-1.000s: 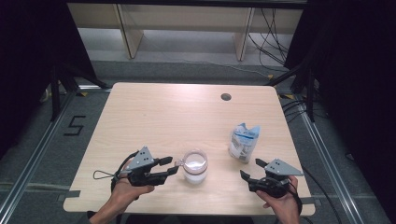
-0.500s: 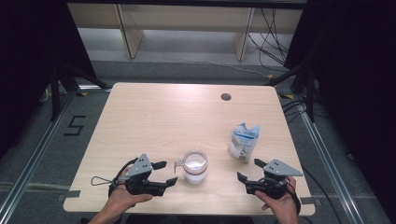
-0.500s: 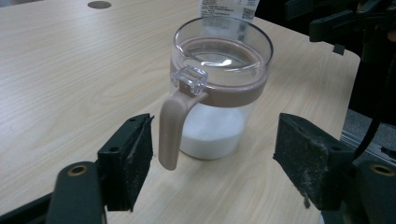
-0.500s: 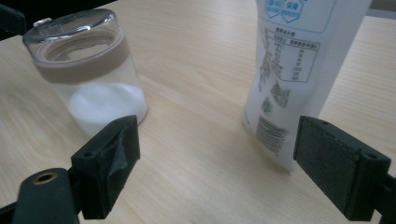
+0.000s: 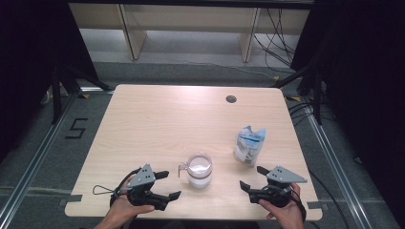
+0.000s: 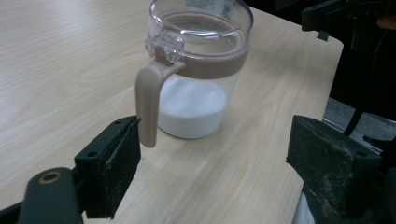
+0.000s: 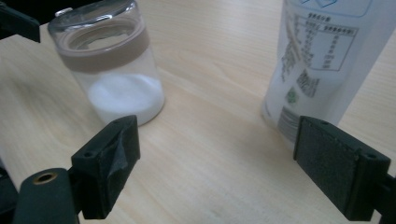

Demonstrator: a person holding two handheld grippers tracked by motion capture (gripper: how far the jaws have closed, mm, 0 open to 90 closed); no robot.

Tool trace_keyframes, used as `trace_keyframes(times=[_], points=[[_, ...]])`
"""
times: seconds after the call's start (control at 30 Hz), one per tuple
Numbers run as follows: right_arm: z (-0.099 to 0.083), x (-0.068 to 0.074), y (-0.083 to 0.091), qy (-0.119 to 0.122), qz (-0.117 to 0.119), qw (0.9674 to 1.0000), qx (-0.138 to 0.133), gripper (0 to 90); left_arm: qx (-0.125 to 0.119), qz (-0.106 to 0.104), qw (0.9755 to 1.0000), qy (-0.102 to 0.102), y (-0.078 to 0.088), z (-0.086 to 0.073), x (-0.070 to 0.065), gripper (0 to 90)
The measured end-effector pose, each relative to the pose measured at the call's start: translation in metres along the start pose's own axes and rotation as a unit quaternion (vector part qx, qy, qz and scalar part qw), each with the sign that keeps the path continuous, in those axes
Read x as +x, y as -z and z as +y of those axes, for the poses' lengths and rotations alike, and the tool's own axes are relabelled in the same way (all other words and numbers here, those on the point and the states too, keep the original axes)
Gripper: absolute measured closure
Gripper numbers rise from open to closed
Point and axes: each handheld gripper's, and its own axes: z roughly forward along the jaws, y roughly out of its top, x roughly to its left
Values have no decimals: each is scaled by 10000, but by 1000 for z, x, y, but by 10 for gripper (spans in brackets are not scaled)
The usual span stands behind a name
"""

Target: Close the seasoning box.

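A clear jar (image 5: 199,169) with a brown band, a brown handle and white powder in its bottom stands near the table's front edge. Its handle (image 6: 149,102) faces my left gripper (image 5: 171,184). That gripper sits a short way left of the jar, open, and its jaws have just been opening with nothing between them. In the left gripper view the jar (image 6: 196,79) is just beyond the jaws. A white and blue pouch (image 5: 250,145) stands upright right of the jar. My right gripper (image 5: 251,177) is open in front of the pouch (image 7: 322,60) and the jar (image 7: 116,70), having just widened slightly.
The pale wooden table (image 5: 162,119) has a round cable hole (image 5: 231,99) at its back right. Both hands rest at the front edge. Dark curtains flank the table, and a "5" (image 5: 76,129) is marked on the floor at the left.
My left gripper has drawn back from the jar's handle toward the front edge and sunk a little, and its jaws have spread wide. The right gripper has stayed put.
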Motion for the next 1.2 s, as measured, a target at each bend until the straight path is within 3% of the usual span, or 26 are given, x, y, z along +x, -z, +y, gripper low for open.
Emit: trace_keyframes(times=[0.07,0.1,0.17,0.2,0.23,0.27,0.3,0.33,0.37,0.43,0.53,0.57,0.67,0.73,0.77,0.83,0.87,0.9,0.93,0.97,1.03,1.1,1.2], points=[[-2,0,1,102,6,9999,31,157,15,-19,10000,82,0,-2,-2,166],[-2,1,1,121,-13,9999,24,157,14,-79,10000,-11,0,-3,-2,166],[-5,6,3,-23,4,10000,63,157,37,-113,9999,-28,-1,-5,-3,164],[-5,4,4,129,14,9999,88,157,51,-121,9999,48,-1,-6,-4,164],[-6,6,4,50,30,9999,86,157,56,-105,9999,56,-1,-7,-6,164],[-7,5,4,130,43,9999,61,157,180,-91,9997,-105,0,-7,-4,164],[-7,8,5,37,30,9999,140,157,117,-98,9999,-27,-1,-9,-6,164],[-8,7,5,143,15,9999,85,157,114,-123,9998,-65,-1,-9,-6,164],[-8,7,6,175,-2,9998,114,157,229,-42,9995,-193,0,-10,-4,164],[-10,9,6,4,34,9998,177,157,165,-66,9998,-79,-2,-12,-7,164],[-12,9,7,100,59,9996,250,157,241,-89,9994,-221,-2,-15,-7,163],[-13,12,7,10,56,9996,259,157,319,5,9993,-208,-1,-16,-8,163],[-14,11,8,112,68,9994,326,157,304,-48,9991,-291,-2,-18,-7,163],[-16,13,9,46,82,9991,424,157,416,24,9988,-245,-2,-20,-9,163],[-17,13,8,101,104,9992,380,157,425,3,9985,-336,-2,-21,-9,163],[-19,16,9,-19,106,9988,475,157,429,26,9985,-344,-2,-23,-11,163],[-20,14,8,157,129,9986,492,157,434,27,9986,-305,-1,-24,-11,163],[-21,15,9,64,108,9983,568,157,409,19,9989,-219,-2,-25,-13,163],[-22,18,10,-68,159,9978,641,157,471,21,9982,-378,-1,-25,-11,163],[-22,15,9,131,135,9982,562,157,498,78,9979,-418,-1,-25,-12,163],[-23,16,9,95,107,9978,640,157,409,53,9989,-243,-1,-27,-13,163],[-24,18,9,8,121,9980,616,157,425,81,9988,-221,-1,-28,-13,163],[-25,17,9,69,114,9975,693,157,530,100,9978,-386,-1,-28,-12,163]])
